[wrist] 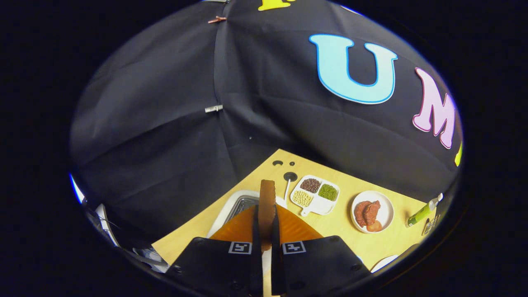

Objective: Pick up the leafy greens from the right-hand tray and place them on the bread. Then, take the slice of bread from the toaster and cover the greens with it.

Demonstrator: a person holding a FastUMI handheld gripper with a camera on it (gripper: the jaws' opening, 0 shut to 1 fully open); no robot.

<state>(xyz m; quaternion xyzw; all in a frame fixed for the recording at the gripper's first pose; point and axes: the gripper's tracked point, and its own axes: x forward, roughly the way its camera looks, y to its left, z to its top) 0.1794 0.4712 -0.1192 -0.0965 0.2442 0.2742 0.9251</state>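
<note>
A slice of bread (267,192) stands on edge between my fingers, its brown crust facing me. My gripper (266,218) is shut on it, one finger pressing each face, and the slice sticks out well beyond the fingertips. It is held up above the table. Directly under and behind the fingers lies an orange surface (295,227); I cannot tell what it belongs to. The leafy greens and the other bread are hidden.
A white-rimmed metal tray (231,206) lies beyond the fingers to the left. To the right on the wooden table (346,185) are a divided white dish of beans (315,194), a white plate of meat slices (371,212), a green bottle (420,212) and another plate's rim (383,262).
</note>
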